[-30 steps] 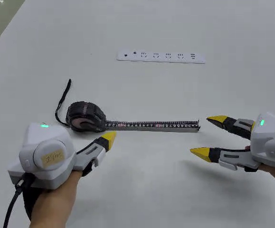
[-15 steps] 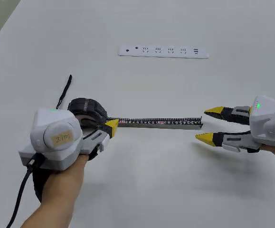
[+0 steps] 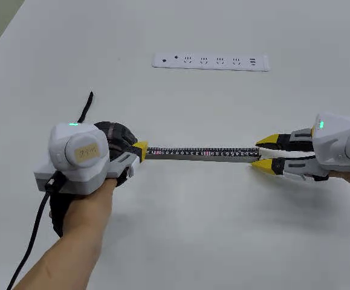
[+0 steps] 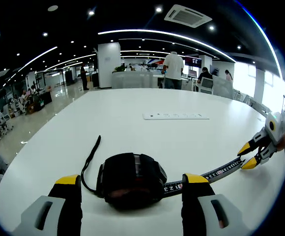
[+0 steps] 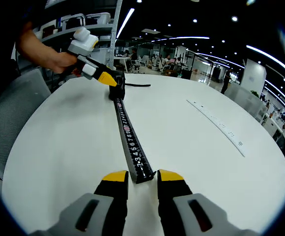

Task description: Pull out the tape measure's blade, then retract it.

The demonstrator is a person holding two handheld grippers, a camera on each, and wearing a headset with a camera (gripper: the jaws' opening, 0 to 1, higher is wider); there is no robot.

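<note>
Nearest me, the person's forearm [image 3: 72,254] comes in from 7 o'clock, carrying the left hand-held gripper [image 4: 131,181], a white block with yellow-tipped black jaws. Its jaws stand apart, one on each side of the black, round, rubber-clad tape measure case [image 3: 115,134]. A gap shows on each side in the left gripper view, so I judge it straddles the case without squeezing it. The case sits on the plain white worktop [image 3: 187,229] at about 9 o'clock of the scene. Its dark, printed steel blade [image 3: 202,152] lies flat and runs straight toward 3 o'clock. There the right hand-held gripper [image 3: 263,154] meets it, jaws nearly together on either side of the blade's end; whether they already pinch it I cannot tell. A black wrist strap [image 3: 85,110] trails from the case toward 11 o'clock. Farther off, at 12 o'clock, lies a long white power strip [image 3: 211,61], well apart from everything.

The step in hand looks to be taking hold of the blade's end. To do it well, the left jaws should close firmly on the case first, so it cannot skid. The right jaws want a square bite on the end, then a pull straight toward 3 o'clock, low and without twist, so the blade neither kinks nor slips. On the return it should be walked back, not let snap.
</note>
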